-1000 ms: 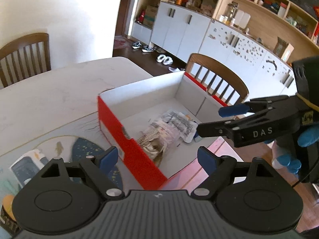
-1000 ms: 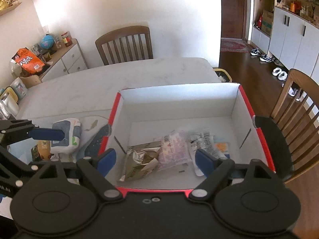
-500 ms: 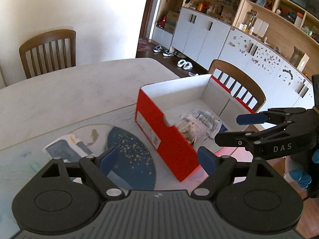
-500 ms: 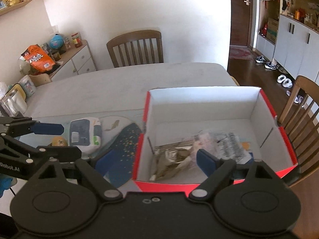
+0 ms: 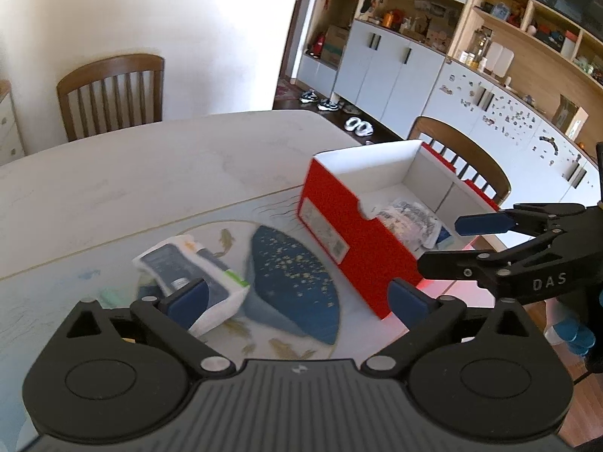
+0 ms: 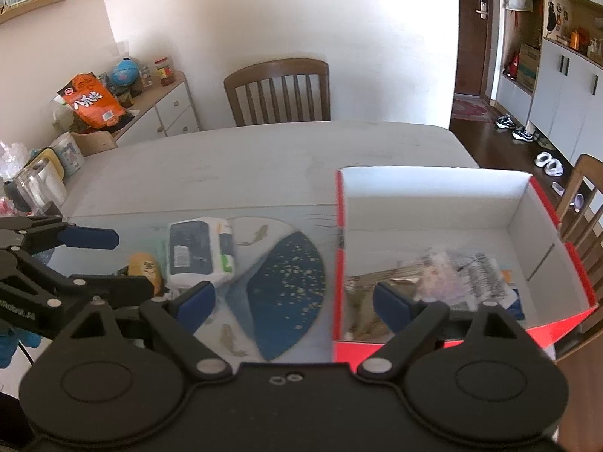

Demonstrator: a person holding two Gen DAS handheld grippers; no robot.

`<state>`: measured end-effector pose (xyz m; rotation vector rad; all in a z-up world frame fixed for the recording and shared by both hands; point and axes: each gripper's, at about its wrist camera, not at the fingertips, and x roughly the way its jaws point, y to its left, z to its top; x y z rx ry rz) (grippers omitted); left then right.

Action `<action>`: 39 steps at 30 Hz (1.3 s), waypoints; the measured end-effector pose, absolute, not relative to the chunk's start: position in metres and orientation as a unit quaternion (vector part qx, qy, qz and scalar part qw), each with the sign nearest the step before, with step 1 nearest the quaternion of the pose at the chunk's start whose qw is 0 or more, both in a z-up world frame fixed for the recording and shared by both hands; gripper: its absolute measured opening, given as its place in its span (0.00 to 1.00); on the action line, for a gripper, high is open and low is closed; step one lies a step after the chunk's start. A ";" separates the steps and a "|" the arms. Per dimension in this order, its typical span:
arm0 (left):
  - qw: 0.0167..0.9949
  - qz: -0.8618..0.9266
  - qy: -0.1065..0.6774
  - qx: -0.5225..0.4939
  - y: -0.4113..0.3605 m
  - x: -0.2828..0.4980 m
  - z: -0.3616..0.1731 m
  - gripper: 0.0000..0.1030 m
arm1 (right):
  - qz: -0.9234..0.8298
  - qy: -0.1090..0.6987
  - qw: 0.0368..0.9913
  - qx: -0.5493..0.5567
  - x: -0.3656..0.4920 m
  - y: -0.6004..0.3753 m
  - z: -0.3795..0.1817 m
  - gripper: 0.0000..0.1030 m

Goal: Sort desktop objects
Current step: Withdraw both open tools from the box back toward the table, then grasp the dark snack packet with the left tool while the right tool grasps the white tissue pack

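Both fingers (image 5: 188,299) released, empty; wipes pack (image 5: 192,267) beside left fingers, soft wrapper may slip if pinched shallow.

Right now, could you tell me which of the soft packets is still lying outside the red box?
The white-and-navy tissue pack on the fish-pattern mat. It lies left of the red box, while the foil packet and printed clear packets rest inside it.

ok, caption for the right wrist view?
Open right tongs over the mat edge, between the wipes pack and the red box of packets.
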<state>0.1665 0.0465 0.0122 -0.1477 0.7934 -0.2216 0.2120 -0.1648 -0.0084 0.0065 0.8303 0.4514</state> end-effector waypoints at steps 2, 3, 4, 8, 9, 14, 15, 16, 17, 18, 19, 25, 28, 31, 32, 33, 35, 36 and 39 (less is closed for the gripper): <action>0.915 -0.103 0.384 -0.074 0.055 0.163 0.010 1.00 | 0.220 0.400 0.890 0.002 0.211 -0.155 -0.009 0.93; 0.915 -0.101 0.384 -0.076 0.060 0.161 0.009 1.00 | 0.222 0.399 0.890 0.002 0.210 -0.151 -0.009 0.94; 0.915 -0.096 0.384 -0.074 0.065 0.159 0.008 1.00 | 0.226 0.398 0.889 0.002 0.209 -0.148 -0.009 0.95; 0.917 -0.078 0.385 -0.072 0.085 0.152 0.001 1.00 | 0.232 0.396 0.888 -0.005 0.205 -0.129 -0.011 1.00; 0.917 -0.072 0.385 -0.074 0.091 0.150 -0.001 1.00 | 0.234 0.396 0.888 -0.007 0.205 -0.124 -0.011 1.00; 0.916 -0.058 0.390 -0.069 0.115 0.141 -0.012 1.00 | 0.235 0.399 0.886 -0.013 0.204 -0.103 -0.017 1.00; 0.917 -0.055 0.390 -0.067 0.118 0.139 -0.014 1.00 | 0.235 0.399 0.886 -0.015 0.204 -0.100 -0.018 1.00; 0.916 -0.056 0.391 -0.070 0.123 0.137 -0.017 1.00 | 0.235 0.400 0.885 -0.016 0.205 -0.096 -0.020 1.00; 0.915 -0.058 0.391 -0.075 0.127 0.136 -0.019 1.00 | 0.234 0.401 0.885 -0.017 0.205 -0.092 -0.021 1.00; 0.915 -0.058 0.391 -0.080 0.132 0.134 -0.021 1.00 | 0.234 0.402 0.885 -0.019 0.205 -0.089 -0.022 1.00; 0.916 -0.055 0.390 -0.080 0.134 0.133 -0.022 1.00 | 0.235 0.403 0.884 -0.021 0.206 -0.085 -0.023 1.00; 0.912 -0.039 0.400 -0.081 0.154 0.130 -0.035 1.00 | 0.241 0.402 0.883 -0.035 0.210 -0.066 -0.028 1.00; 0.908 -0.030 0.409 -0.086 0.164 0.131 -0.042 1.00 | 0.241 0.402 0.882 -0.036 0.215 -0.060 -0.031 1.00; 0.905 -0.026 0.415 -0.094 0.172 0.132 -0.049 1.00 | 0.242 0.404 0.881 -0.039 0.221 -0.055 -0.036 1.00; 0.903 -0.027 0.418 -0.098 0.175 0.132 -0.052 1.00 | 0.242 0.405 0.881 -0.040 0.223 -0.053 -0.036 1.00; 0.901 -0.028 0.420 -0.102 0.177 0.133 -0.055 1.00 | 0.243 0.405 0.880 -0.042 0.225 -0.050 -0.038 1.00; 0.901 -0.027 0.421 -0.103 0.181 0.133 -0.061 1.00 | 0.243 0.406 0.880 -0.042 0.229 -0.047 -0.040 1.00; 0.903 -0.028 0.418 -0.099 0.183 0.133 -0.064 1.00 | 0.243 0.408 0.879 -0.040 0.231 -0.046 -0.042 1.00; 0.905 -0.035 0.416 -0.079 0.188 0.133 -0.075 1.00 | 0.243 0.413 0.877 -0.038 0.237 -0.041 -0.048 1.00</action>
